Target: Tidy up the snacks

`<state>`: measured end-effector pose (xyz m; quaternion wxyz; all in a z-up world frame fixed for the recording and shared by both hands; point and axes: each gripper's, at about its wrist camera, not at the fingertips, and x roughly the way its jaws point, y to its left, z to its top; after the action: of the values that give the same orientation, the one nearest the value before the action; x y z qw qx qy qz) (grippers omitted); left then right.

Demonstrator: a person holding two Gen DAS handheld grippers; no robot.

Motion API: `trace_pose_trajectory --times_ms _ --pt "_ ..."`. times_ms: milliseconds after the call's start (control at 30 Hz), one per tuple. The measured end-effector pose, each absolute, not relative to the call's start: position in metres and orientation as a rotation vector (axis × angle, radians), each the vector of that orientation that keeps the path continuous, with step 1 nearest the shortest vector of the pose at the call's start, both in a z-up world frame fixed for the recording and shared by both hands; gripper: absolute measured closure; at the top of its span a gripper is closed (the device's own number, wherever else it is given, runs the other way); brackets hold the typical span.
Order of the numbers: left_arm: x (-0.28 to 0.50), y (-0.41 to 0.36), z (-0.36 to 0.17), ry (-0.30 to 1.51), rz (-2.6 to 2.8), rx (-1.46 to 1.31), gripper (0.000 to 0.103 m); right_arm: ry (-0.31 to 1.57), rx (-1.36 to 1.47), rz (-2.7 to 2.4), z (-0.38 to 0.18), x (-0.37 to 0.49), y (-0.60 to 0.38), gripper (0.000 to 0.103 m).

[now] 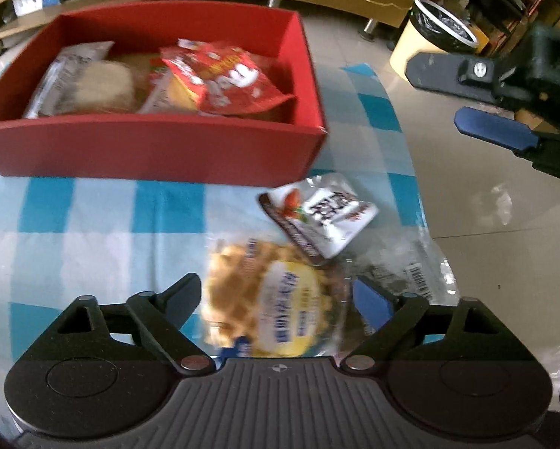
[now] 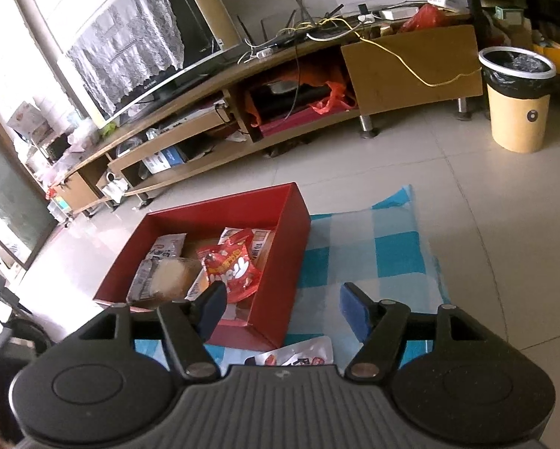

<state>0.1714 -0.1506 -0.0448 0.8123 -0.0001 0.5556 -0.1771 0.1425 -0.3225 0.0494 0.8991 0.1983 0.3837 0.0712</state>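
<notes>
A red box (image 1: 149, 149) stands on the blue-and-white checked cloth (image 1: 92, 224) and holds a red snack bag (image 1: 223, 78), a clear-wrapped pale cake (image 1: 100, 86) and other packets. A waffle packet (image 1: 265, 295) lies on the cloth between the fingers of my open left gripper (image 1: 280, 292); the pads do not press it. Just beyond it lies a white-and-brown packet (image 1: 321, 213). My right gripper (image 1: 435, 93) hangs open and empty to the right of the box. In the right wrist view, the right gripper (image 2: 283, 305) is above the red box's (image 2: 298, 247) near corner, with the white packet (image 2: 298, 355) below it.
A clear wrapper with a barcode (image 1: 410, 269) lies at the cloth's right edge. Tiled floor (image 2: 485, 224) surrounds the cloth (image 2: 373, 254). A lined waste bin (image 2: 515, 104) stands at the right, and a long low TV stand (image 2: 280, 86) runs behind.
</notes>
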Motion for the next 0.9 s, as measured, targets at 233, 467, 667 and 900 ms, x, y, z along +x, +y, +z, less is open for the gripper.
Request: trace_pose_trajectory --times_ms 233,467,667,900 --pt "0.175 -0.145 -0.067 1.232 -0.308 0.008 0.008 0.796 0.410 0.169 0.051 0.142 -0.325 0.034" --pt "0.161 -0.093 -0.063 1.236 -0.241 0.049 0.010 0.842 0.409 0.177 0.042 0.141 -0.318 0.034" --pt "0.155 -0.063 -0.065 1.263 -0.224 -0.021 0.006 0.924 0.369 0.174 0.023 0.127 -0.303 0.034" --pt "0.146 -0.074 -0.072 1.254 -0.235 0.042 0.000 1.034 0.321 0.166 -0.007 0.148 -0.290 0.034"
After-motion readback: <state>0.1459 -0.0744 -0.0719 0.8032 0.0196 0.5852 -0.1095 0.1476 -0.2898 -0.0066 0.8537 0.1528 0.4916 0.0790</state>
